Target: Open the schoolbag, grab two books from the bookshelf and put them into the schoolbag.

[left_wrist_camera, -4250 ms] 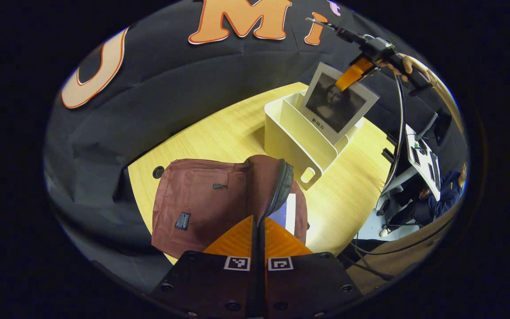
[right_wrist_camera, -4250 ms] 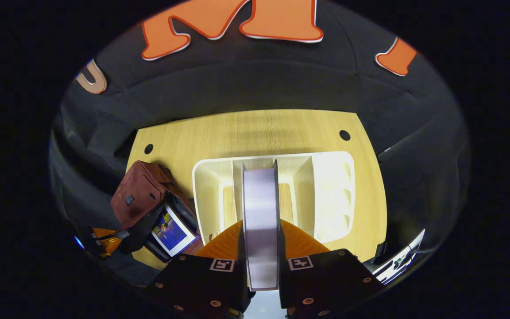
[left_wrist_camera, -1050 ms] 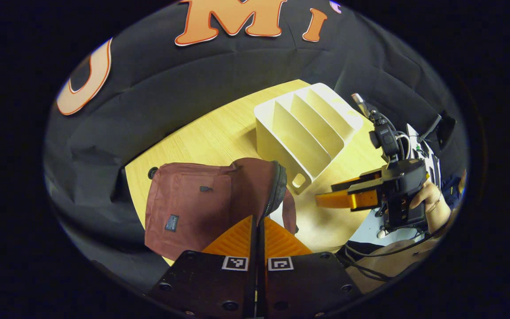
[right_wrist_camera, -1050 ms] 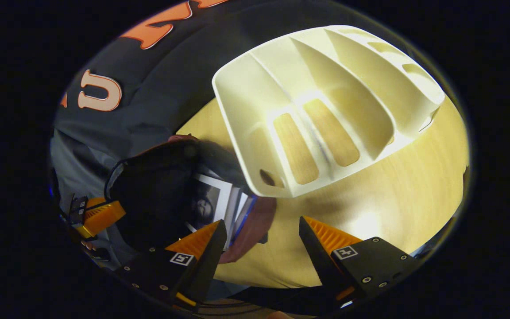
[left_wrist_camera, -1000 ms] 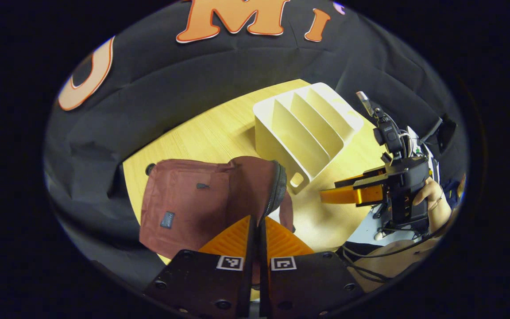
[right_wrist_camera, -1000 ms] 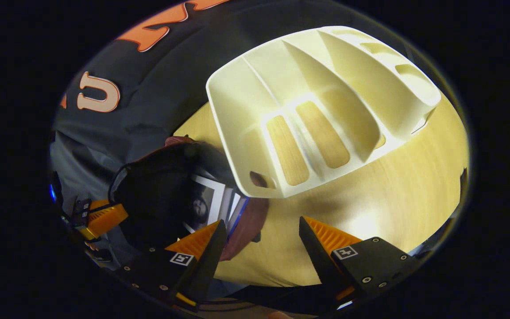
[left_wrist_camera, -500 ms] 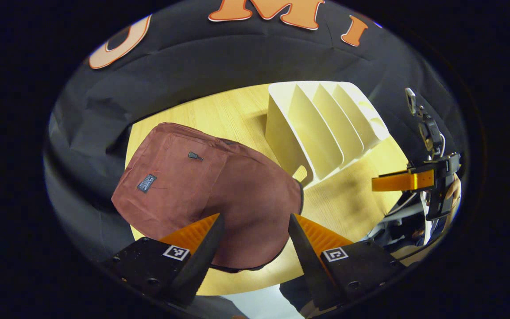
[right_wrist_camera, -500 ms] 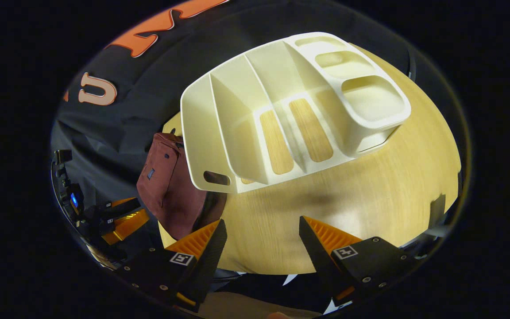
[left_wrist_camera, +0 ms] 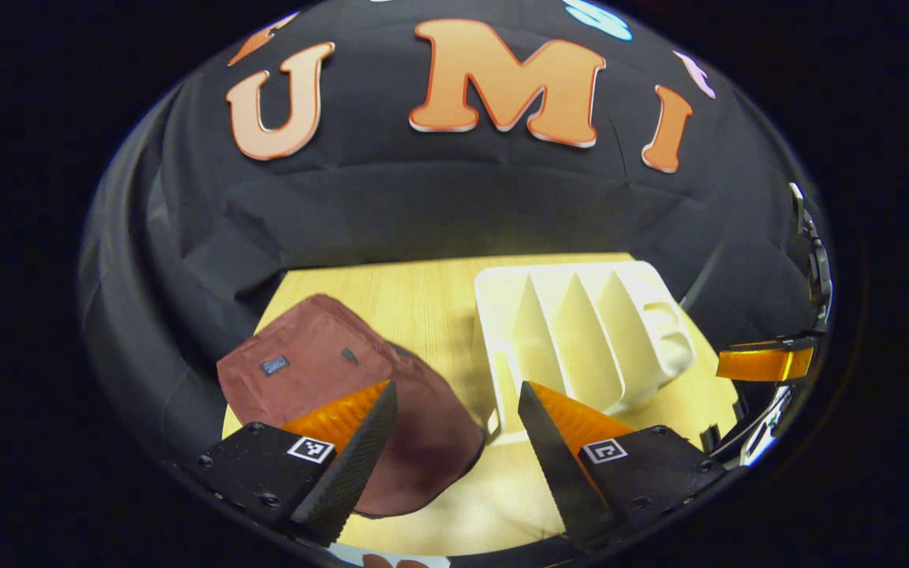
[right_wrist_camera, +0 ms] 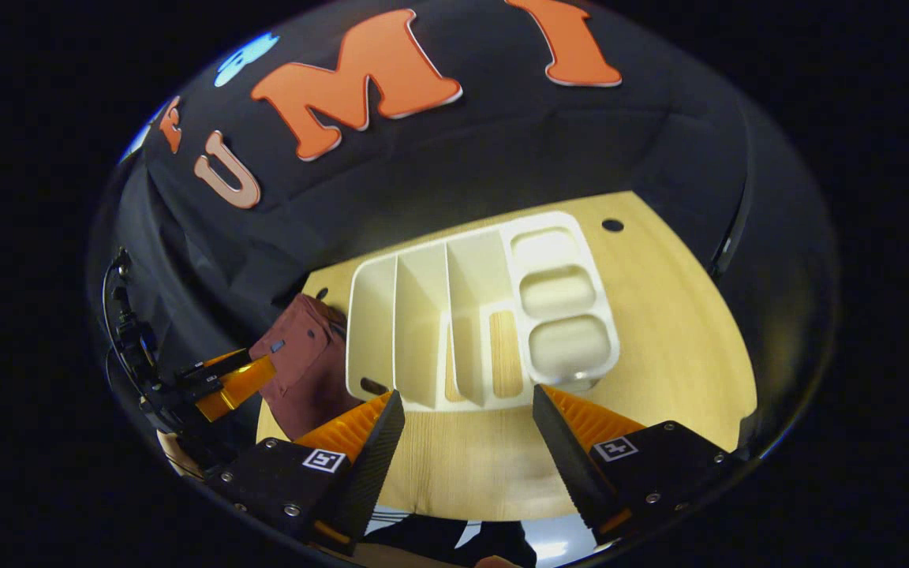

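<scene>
Both books have gone into the maroon fabric schoolbag [left_wrist_camera: 320,379], which now lies slumped on the pale wooden table [left_wrist_camera: 415,292], just left of the cream plastic divided bookshelf [left_wrist_camera: 581,331], its slots bare. Left gripper [left_wrist_camera: 454,442] hangs nearest, above the bag's near end, fingers spread and holding nothing; right gripper [right_wrist_camera: 466,438], likewise spread, faces the shelf's front.

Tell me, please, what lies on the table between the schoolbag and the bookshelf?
Nothing: in the left gripper view a bare strip of wooden table separates the schoolbag from the bookshelf. Near the front, the two almost meet.
</scene>
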A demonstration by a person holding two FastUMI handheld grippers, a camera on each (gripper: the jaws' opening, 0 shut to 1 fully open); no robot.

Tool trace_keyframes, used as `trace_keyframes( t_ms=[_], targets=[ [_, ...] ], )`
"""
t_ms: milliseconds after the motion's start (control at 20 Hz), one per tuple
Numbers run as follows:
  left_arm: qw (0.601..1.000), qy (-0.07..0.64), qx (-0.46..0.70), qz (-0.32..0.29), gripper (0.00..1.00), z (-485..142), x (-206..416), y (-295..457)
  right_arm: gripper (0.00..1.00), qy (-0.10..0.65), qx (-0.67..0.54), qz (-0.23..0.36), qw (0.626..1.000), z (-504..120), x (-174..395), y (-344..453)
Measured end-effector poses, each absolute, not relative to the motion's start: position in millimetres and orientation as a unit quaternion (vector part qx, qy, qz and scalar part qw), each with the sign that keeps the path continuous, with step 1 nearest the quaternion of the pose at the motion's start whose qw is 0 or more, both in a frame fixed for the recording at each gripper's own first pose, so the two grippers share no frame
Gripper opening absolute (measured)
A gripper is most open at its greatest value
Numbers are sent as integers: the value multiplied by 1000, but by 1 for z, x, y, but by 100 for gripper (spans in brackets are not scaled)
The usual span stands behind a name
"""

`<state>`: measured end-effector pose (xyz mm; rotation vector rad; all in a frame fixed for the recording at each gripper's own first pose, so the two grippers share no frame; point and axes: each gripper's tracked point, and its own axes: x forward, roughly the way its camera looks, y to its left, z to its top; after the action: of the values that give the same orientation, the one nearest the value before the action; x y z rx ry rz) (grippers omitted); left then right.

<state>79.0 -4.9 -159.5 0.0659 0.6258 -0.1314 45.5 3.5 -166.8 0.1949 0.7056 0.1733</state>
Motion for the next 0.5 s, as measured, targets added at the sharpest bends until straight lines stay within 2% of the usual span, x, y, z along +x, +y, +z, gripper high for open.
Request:
trace_keyframes(
  t_ms=[150,350,450,500],
  targets=[
    [971,227,42,-55,98,-118,88,-20,98,264,76,71,959,-138,59,-8],
    [988,138,57,-41,98,-80,95,-24,98,194,74,54,977,-125,67,-14],
    [991,114,51,-45,100,-71,96,-30,97,157,46,33,986,-113,70,-21],
    [992,110,49,-46,97,-69,93,-31,97,145,35,27,988,-107,69,-22]
  ],
)
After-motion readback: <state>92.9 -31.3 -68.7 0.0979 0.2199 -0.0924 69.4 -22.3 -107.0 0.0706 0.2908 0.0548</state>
